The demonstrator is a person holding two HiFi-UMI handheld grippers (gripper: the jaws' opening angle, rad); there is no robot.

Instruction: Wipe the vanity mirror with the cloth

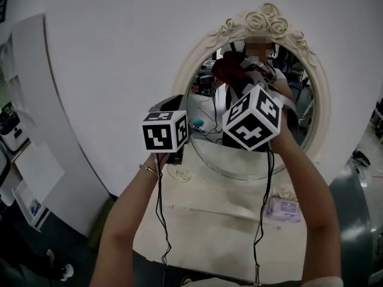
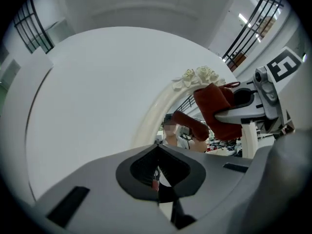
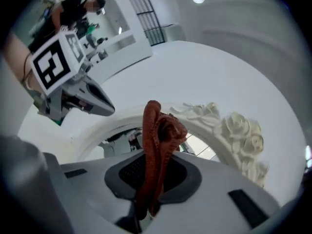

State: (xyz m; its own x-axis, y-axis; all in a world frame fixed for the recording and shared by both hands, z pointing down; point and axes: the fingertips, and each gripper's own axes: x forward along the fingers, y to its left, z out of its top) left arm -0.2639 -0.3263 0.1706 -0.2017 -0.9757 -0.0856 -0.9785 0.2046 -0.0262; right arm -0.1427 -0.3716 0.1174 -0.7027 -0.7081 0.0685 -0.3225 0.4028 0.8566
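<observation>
Cloth (image 3: pixel 155 150) soft red fabric; mirror (image 1: pixel 206 151) glossy glass w/ matt white frame (image 1: pixel 263 23).

Bunched red cloth (image 3: pixel 158 130) before oval mirror (image 1: pixel 302 106)

In my head view the cube (image 1: pixel 252 118) covers the right hand-held gripper (image 3: pixel 152 179) jaws and part of the mirror (image 1: pixel 302 109). Cloth (image 3: pixel 156 130): there I can't tell it from its reflection. Small packet (image 1: pixel 282 208) on table (image 1: pixel 203 226) too blurry to identify.
</observation>
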